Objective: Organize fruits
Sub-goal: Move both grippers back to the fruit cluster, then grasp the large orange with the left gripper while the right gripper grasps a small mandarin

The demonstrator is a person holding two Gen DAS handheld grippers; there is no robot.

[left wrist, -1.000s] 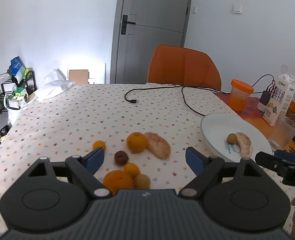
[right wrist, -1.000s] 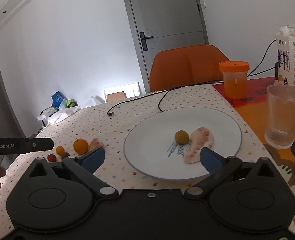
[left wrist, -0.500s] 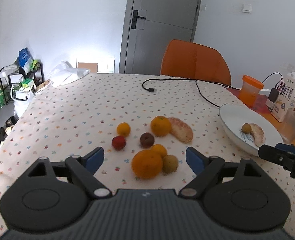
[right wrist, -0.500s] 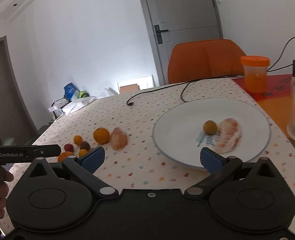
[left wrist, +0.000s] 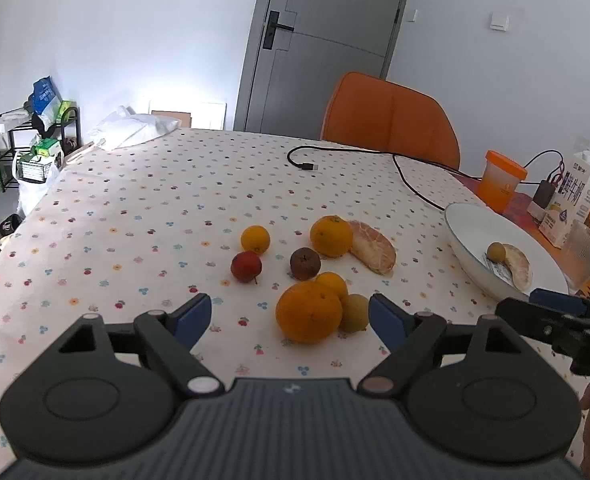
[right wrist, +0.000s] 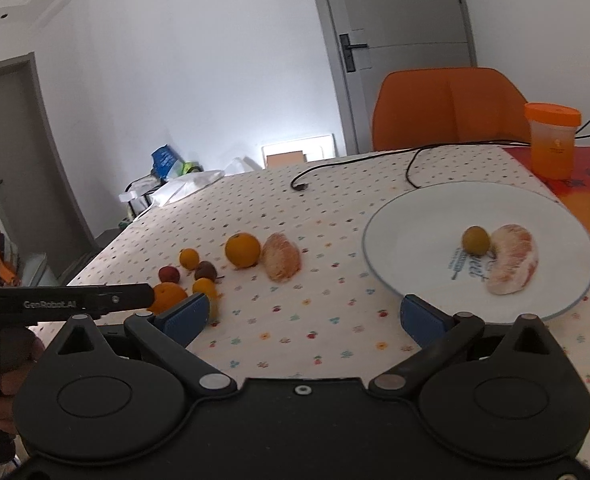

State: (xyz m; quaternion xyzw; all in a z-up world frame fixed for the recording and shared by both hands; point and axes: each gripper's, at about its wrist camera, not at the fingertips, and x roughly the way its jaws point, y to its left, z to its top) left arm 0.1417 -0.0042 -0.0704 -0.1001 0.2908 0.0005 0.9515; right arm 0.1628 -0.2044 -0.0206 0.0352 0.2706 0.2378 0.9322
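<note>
Loose fruit lies on the dotted tablecloth: a large orange (left wrist: pixel 309 312) with a small orange (left wrist: pixel 333 282) and a yellow-green fruit (left wrist: pixel 355 314) against it, a brown fruit (left wrist: pixel 305 263), a red fruit (left wrist: pixel 247 267), two more oranges and a peeled pomelo segment (left wrist: pixel 373 246). My left gripper (left wrist: pixel 291 320) is closing. The large orange sits between its blue pads, untouched. The white plate (right wrist: pixel 415 216) holds a pomelo segment (right wrist: pixel 513 258) and a small green fruit (right wrist: pixel 475 240). My right gripper (right wrist: pixel 303 318) stands open over bare cloth beside the plate's near rim.
A black cable (left wrist: pixel 375 156) trails across the far table before an orange chair (left wrist: pixel 391 120). Right of the plate stand an orange-lidded cup (left wrist: pixel 501 178), a milk carton (left wrist: pixel 575 196) and a glass (left wrist: pixel 585 252). The table's left edge drops to floor clutter.
Both grippers have shifted left across the table. The fruit cluster has come out from behind the left gripper's body into full view, and the plate has slid toward the right of both views.
</note>
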